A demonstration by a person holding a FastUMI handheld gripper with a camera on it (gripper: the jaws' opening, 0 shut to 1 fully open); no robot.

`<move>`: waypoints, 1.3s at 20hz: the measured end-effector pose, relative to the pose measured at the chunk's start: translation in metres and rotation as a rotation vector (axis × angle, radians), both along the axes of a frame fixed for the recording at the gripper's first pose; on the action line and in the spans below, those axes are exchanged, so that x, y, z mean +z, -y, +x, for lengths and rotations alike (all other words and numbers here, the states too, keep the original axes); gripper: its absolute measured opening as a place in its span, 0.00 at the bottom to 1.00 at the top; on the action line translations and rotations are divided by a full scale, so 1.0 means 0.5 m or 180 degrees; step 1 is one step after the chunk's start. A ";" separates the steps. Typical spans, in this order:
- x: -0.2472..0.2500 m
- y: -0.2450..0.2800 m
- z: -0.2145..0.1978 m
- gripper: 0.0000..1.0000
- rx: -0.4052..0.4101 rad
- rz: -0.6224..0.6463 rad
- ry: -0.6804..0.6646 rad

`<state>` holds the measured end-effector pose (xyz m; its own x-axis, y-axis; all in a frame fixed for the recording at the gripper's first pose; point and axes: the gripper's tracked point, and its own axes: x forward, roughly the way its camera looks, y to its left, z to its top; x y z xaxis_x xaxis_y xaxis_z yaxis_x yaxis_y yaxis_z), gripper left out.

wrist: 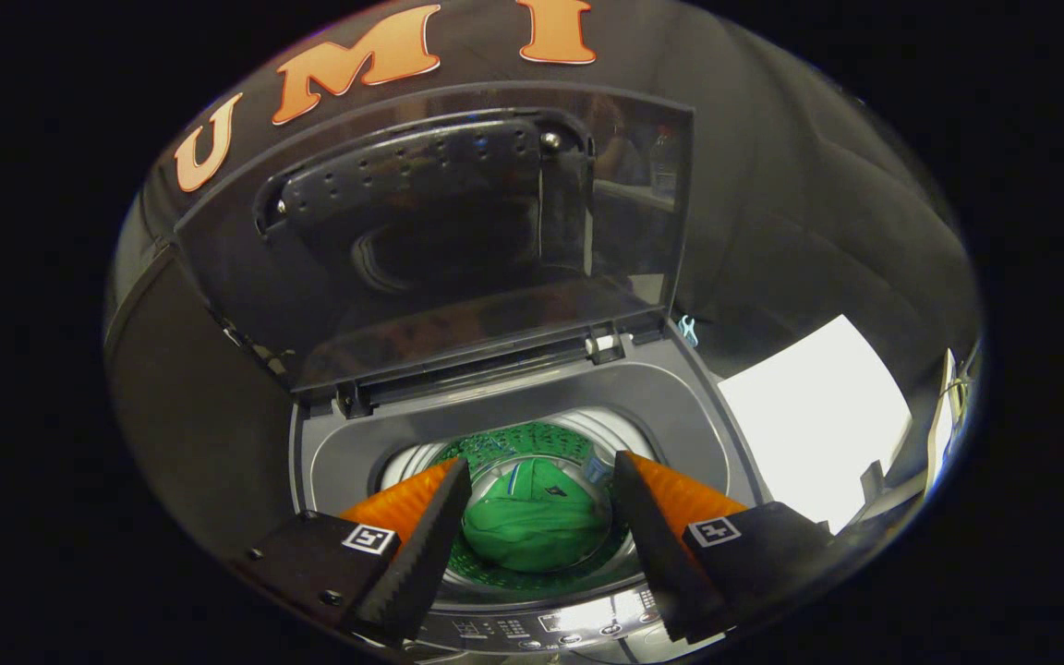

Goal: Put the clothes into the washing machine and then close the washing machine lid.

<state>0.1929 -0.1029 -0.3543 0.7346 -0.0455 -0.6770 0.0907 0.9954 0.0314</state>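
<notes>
Washing machine lid (458, 240) — glossy, see-through dark plastic, mirror-like. Top deck (680, 416) — smooth grey plastic with a satin sheen. Drum wall (606, 434): bright perforated metal. Green garment (537, 531): soft matt cloth, creased. Hand-held gripper (541, 489), jaws apart: fingers (421, 554) matt, with saw-toothed ridged inner faces.

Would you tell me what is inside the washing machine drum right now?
A green garment lies in the drum, seen between the open tool fingers. Anything beneath it is covered.
</notes>
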 end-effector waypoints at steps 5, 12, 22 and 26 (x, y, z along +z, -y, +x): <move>0.084 0.005 -0.002 0.99 0.0010 -0.0102 0.0217; 0.258 -0.010 0.022 0.99 0.0165 -0.0352 0.0666; 0.461 -0.097 0.126 0.98 0.0446 -0.0351 0.1204; 0.468 -0.126 0.183 0.97 0.0547 -0.0370 0.1213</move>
<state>0.2846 -0.0397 -0.1205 0.9346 0.0395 -0.3536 -0.0732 0.9939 -0.0826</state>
